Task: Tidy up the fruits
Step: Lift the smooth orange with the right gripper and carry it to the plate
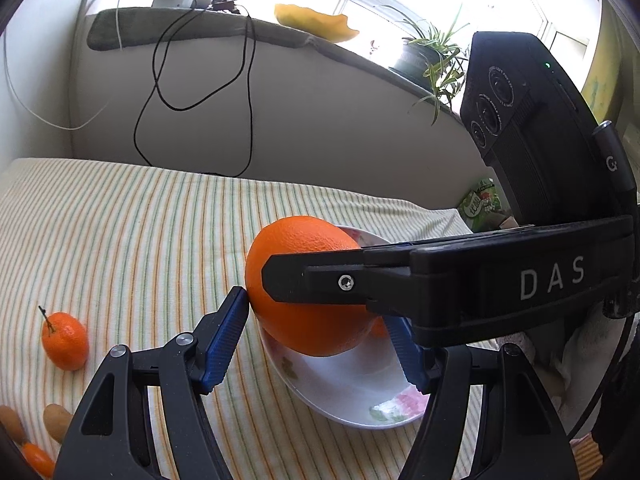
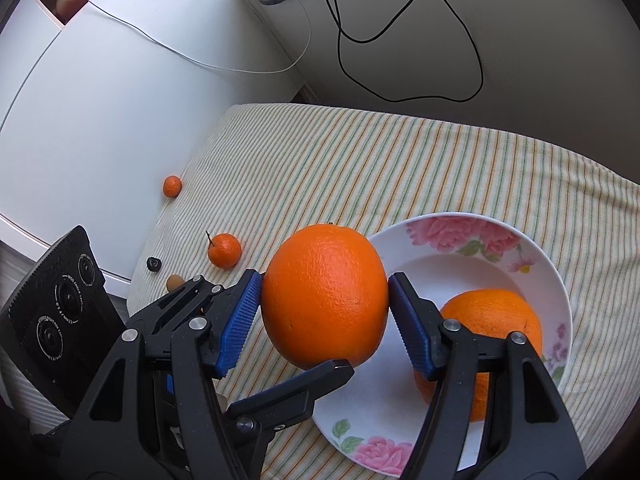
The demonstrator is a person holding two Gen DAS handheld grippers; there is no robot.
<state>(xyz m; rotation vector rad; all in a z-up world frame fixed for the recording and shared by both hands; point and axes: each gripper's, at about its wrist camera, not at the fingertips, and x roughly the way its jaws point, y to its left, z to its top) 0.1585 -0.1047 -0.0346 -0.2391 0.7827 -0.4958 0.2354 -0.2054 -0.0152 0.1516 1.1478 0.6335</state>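
A: Where is the big orange [image 2: 325,296]?

B: Up above the edge of the flowered bowl [image 2: 424,240]. Both grippers pinch it. The right gripper [image 2: 324,322] has its jaws clamped on its sides. The left gripper [image 1: 322,344] has too.

A: Anything in the bowl?

B: Another orange [image 2: 496,320]. A small mandarin [image 2: 224,251] sits left of the bowl on the striped tabletop [image 2: 400,168].

Big orange [image 2: 324,296]: dimpled, slightly glossy peel. Plate [image 2: 554,276]: smooth glossy ceramic w/ pink flower print. Striped cloth [image 2: 360,168] on desk: matt, ribbed weave. Claw pads [image 2: 240,320]: blue ridged rubber; arms matt black plastic w/ metal rivets.
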